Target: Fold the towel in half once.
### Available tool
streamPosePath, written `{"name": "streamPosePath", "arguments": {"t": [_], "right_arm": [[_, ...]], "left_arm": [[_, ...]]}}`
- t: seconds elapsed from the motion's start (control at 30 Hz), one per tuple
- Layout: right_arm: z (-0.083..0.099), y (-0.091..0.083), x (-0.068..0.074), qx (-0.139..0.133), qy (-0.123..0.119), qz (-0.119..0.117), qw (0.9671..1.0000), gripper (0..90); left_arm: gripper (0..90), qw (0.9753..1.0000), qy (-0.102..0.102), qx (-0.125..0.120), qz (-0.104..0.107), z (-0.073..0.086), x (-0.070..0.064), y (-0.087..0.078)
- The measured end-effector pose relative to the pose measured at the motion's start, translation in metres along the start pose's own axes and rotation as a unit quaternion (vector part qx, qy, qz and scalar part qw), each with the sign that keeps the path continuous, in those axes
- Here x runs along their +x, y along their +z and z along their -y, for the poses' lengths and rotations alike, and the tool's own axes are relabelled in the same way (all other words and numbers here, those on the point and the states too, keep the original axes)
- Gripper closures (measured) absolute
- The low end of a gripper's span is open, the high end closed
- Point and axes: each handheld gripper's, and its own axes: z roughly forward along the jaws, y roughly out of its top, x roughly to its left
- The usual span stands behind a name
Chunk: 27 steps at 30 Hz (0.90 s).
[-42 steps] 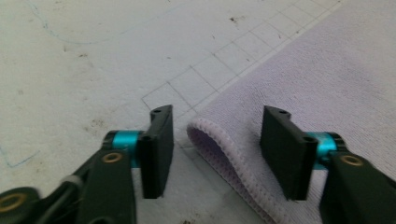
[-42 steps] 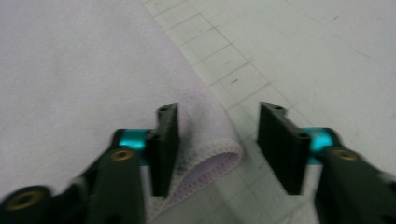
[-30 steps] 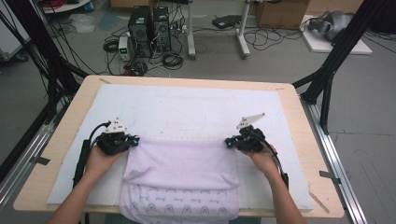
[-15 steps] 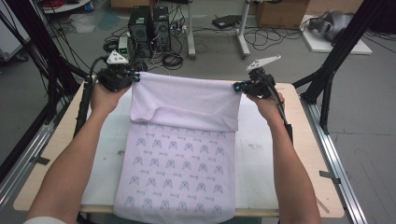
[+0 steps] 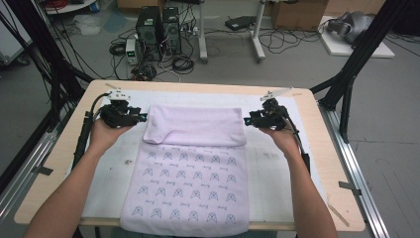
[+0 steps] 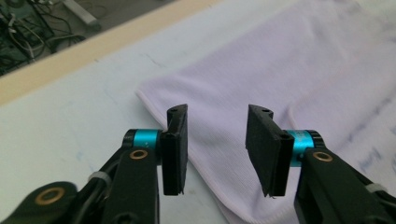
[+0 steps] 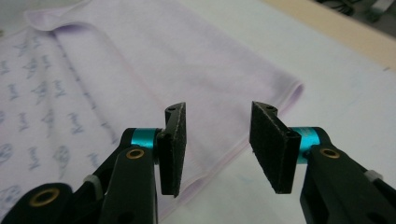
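Observation:
A pale lilac towel [image 5: 190, 183] with a blue printed pattern lies flat on the table, its near end hanging over the front edge. Its far part is folded back toward me as a plain band [image 5: 195, 126]. My left gripper [image 5: 141, 117] stands open at the band's left end; in the left gripper view the towel [image 6: 299, 79] lies just past the open gripper [image 6: 217, 140], nothing between the jaws. My right gripper [image 5: 247, 120] is open at the band's right end; in the right gripper view the fold's edge [image 7: 275, 100] lies beyond the open gripper [image 7: 217, 140].
A white mat [image 5: 277, 168] covers the wooden table [image 5: 59, 163]. Black frame legs [image 5: 346, 84] rise at both far corners. Computer boxes [image 5: 158, 25] and cables sit on the floor beyond the table.
The towel's near edge was lifted, carried to the far side and laid down as a folded band. Both grippers came down to the table and let the cloth go.

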Motion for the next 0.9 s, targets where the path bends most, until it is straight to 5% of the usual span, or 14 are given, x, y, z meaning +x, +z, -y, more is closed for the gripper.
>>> {"name": "streamPosePath", "arguments": {"t": [0.2, 0.53, 0.6, 0.77, 0.9], "right_arm": [[0.022, 0.012, 0.017, 0.013, -0.005, -0.013, 0.9998, 55.8], [0.045, 0.039, 0.024, 0.053, -0.001, -0.02, 0.9984, 54.1], [0.047, 0.043, 0.024, 0.063, 0.0, -0.026, 0.9977, 62.4], [0.047, 0.04, 0.028, 0.063, -0.014, -0.036, 0.9972, 83.4], [0.043, 0.03, 0.032, 0.042, -0.025, -0.04, 0.998, 86.0]], "left_arm": [[54.7, 0.999, 0.022, 0.026, 0.028, 0.02, -0.02, 0.011], [49.7, 0.9959, 0.023, 0.036, 0.08, 0.041, -0.035, 0.017], [51.0, 0.9957, 0.029, 0.043, 0.077, 0.042, -0.038, 0.019], [84.0, 0.9948, 0.056, 0.051, 0.068, 0.043, -0.041, 0.019], [87.1, 0.9956, 0.054, 0.041, 0.065, 0.043, -0.038, 0.011]]}}
